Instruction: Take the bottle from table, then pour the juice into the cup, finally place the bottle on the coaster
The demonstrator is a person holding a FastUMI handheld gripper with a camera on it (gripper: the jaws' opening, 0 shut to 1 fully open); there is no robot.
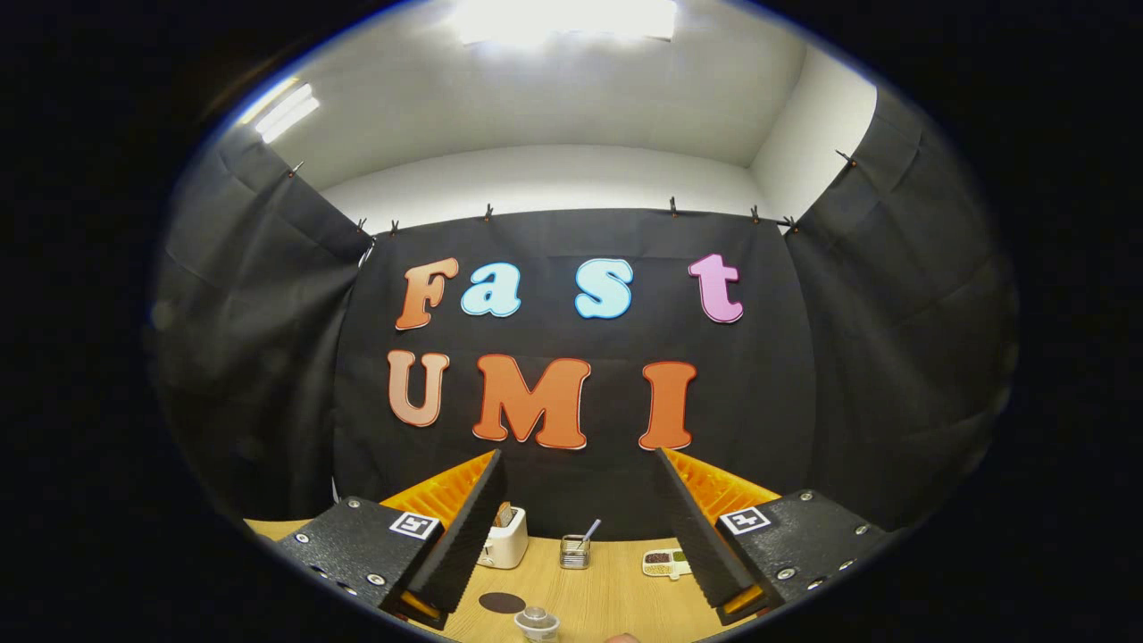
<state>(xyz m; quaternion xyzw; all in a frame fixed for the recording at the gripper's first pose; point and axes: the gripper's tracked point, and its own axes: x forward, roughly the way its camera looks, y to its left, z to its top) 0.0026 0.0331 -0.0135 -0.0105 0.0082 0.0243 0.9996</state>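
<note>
Bottle cap (537, 618) near, low between the spread, empty fingers (464, 527) of the gripper (580, 536); dark coaster (502, 602) just left of it on the table (616, 598). Best lowered and centred before clenching around the bottle.

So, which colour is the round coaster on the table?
Dark brown, nearly black: the coaster, gripper view, lies ahead of the open jaws.

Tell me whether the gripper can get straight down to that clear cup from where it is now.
Probably yes. The gripper is open, holding nothing, and the cup sits on the table between and below its fingers, beside the dark coaster, with nothing between.
</note>
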